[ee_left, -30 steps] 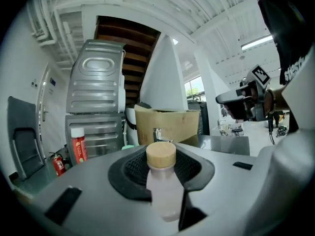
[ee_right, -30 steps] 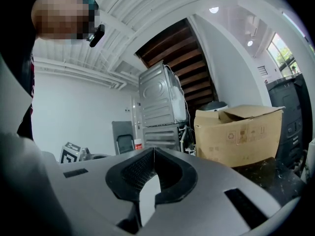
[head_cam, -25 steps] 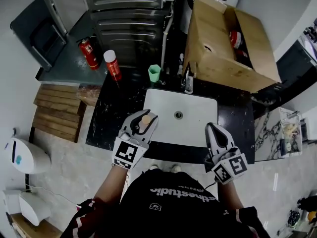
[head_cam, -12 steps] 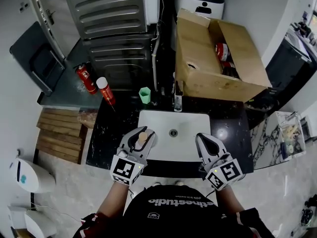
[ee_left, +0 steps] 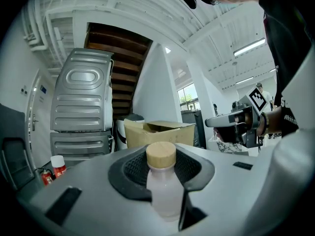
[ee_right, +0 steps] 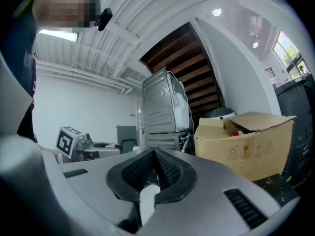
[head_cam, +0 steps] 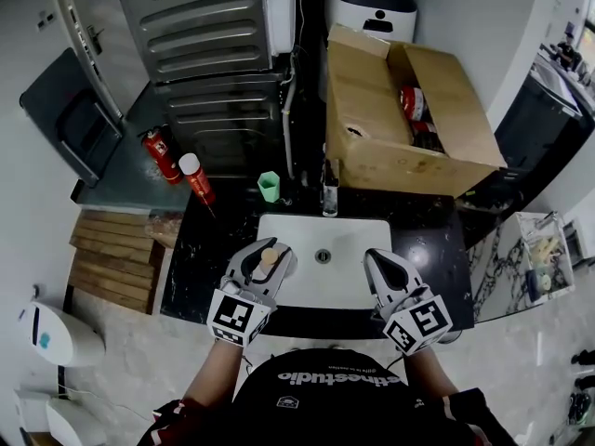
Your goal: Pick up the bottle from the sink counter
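Observation:
A small frosted bottle (ee_left: 162, 191) with a round wooden cap (head_cam: 269, 255) stands upright between the jaws of my left gripper (head_cam: 268, 258), which is shut on it. The gripper hangs over the left front part of the white sink (head_cam: 358, 240). Its ribbed pads (ee_left: 133, 168) press on the bottle's neck and body. My right gripper (head_cam: 378, 263) hovers over the sink's right front edge with its jaws shut and nothing in them; its closed pads (ee_right: 165, 168) meet in a point. It also shows from the side (ee_left: 231, 124) in the left gripper view.
On the black counter (head_cam: 206, 242) stand a red spray can (head_cam: 196, 178), a green cup (head_cam: 269, 188) and a faucet (head_cam: 329, 191). An open cardboard box (head_cam: 409, 110) sits at the back right. A grey appliance (head_cam: 204, 26) and a fire extinguisher (head_cam: 160, 154) stand behind.
The head view has shifted, so the counter and sink sit a little lower and further left. Both grippers keep their pose, with the bottle still in the left one.

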A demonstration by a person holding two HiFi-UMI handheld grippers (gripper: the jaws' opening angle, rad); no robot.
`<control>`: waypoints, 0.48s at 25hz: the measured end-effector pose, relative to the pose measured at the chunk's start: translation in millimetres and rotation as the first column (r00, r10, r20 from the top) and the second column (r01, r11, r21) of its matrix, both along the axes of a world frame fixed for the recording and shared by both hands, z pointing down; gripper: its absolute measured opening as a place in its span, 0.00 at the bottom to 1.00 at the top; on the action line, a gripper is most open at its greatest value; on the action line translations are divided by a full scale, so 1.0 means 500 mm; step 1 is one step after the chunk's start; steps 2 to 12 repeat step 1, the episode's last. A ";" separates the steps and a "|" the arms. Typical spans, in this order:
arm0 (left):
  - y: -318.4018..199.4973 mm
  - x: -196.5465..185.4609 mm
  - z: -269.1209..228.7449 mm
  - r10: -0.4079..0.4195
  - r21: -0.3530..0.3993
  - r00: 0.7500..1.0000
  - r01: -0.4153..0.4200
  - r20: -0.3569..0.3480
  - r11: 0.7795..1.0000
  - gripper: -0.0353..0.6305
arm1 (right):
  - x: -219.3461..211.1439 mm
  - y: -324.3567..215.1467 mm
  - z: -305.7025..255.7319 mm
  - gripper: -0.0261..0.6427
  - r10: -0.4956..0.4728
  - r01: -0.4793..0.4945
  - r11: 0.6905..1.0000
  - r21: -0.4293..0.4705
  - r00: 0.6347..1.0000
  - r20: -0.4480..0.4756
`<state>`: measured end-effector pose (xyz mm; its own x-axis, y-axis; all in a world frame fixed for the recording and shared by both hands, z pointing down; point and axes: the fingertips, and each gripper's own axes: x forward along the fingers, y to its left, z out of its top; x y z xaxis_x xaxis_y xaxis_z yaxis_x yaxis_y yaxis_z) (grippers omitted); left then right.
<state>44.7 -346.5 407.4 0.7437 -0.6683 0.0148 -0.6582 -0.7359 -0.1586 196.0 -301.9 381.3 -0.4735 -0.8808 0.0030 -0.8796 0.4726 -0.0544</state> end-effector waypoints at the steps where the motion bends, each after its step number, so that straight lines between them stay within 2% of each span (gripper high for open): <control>1: -0.001 0.000 0.002 -0.001 -0.003 1.000 0.001 0.002 1.000 0.24 | 0.000 -0.002 0.001 0.10 0.000 0.000 1.000 -0.002 1.000 -0.001; 12: -0.001 0.000 0.002 -0.001 -0.003 1.000 0.001 0.002 1.000 0.24 | 0.000 -0.002 0.001 0.10 0.000 0.000 1.000 -0.002 1.000 -0.001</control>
